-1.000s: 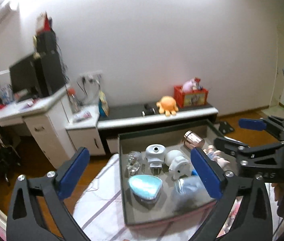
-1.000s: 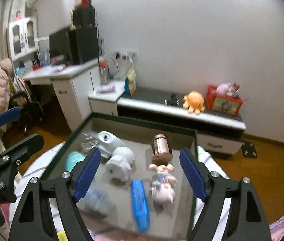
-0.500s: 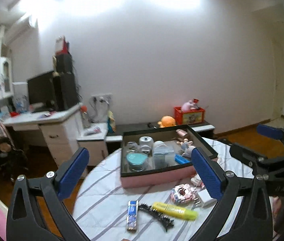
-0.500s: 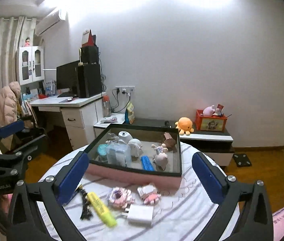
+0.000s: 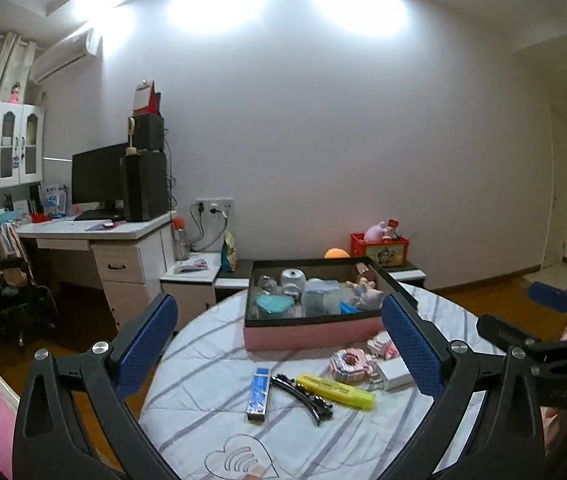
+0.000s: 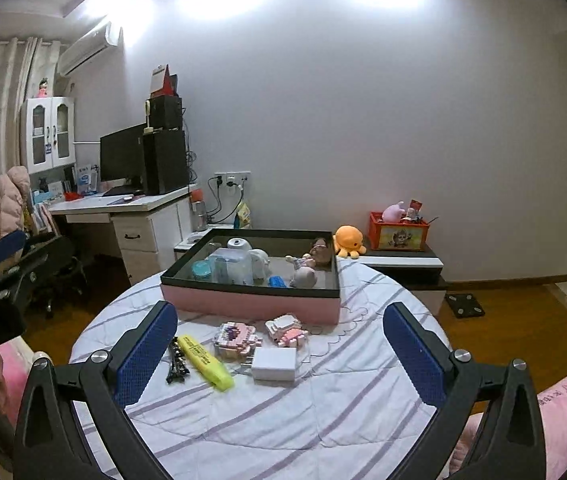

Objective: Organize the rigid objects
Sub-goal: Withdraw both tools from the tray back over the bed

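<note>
The loose things we have yet to sort lie on the striped tabletop [image 6: 283,412] just in front of the pink box [image 6: 251,300]: a yellow highlighter [image 6: 204,361] at about 10 o'clock from the white charger [image 6: 274,363], two brick toys [image 6: 237,339] between charger and box, a black hair clip [image 6: 175,359] at the highlighter's 9 o'clock. Our right hand-held gripper [image 6: 283,356] has just been opening and stands wide with nothing between its jaws; the left hand-held gripper [image 5: 279,350] is also spread and empty. We judge it best to take one piece at a time, squaring the pads across the charger's flat sides, clear of its neighbours.
</note>
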A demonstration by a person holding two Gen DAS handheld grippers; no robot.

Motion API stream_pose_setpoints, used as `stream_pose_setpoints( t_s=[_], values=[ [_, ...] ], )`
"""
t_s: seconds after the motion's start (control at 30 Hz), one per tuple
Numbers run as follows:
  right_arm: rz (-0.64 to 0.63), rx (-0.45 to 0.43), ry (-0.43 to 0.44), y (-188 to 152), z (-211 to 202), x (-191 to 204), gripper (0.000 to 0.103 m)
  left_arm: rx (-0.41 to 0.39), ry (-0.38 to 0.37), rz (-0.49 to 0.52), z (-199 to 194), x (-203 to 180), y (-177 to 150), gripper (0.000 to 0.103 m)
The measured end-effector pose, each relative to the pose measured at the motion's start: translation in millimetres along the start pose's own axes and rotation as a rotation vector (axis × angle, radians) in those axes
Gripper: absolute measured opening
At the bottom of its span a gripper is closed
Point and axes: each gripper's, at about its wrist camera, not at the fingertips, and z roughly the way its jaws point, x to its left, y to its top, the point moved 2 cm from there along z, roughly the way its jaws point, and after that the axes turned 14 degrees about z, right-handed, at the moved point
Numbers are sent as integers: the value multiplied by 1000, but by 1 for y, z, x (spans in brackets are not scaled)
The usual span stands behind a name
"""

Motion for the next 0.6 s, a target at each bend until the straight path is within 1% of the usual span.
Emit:
stream_pose_setpoints(
  t_s=[0.13,0.2,0.37,0.5,0.57,0.6],
  values=[
    [-1,-7,-14,-2,-3,-5,103,22,-12,22,3,-7,-6,103],
    [1,3,-29,-4,0,-9,103,38,-13,35,7,-10,-9,103],
    [18,45,-41,-14,13,-18,103,77,-44,31,20,-16,-19,103],
    [17,103,-57,-25,35,-24,103,138,-58,34,38,-14,-39,103],
    [20,142,-66,-33,50,-27,103,180,-52,36,47,-12,-51,103],
    [23,178,-69,-39,63,-28,103,209,-59,31,53,-11,-59,103]
  ],
)
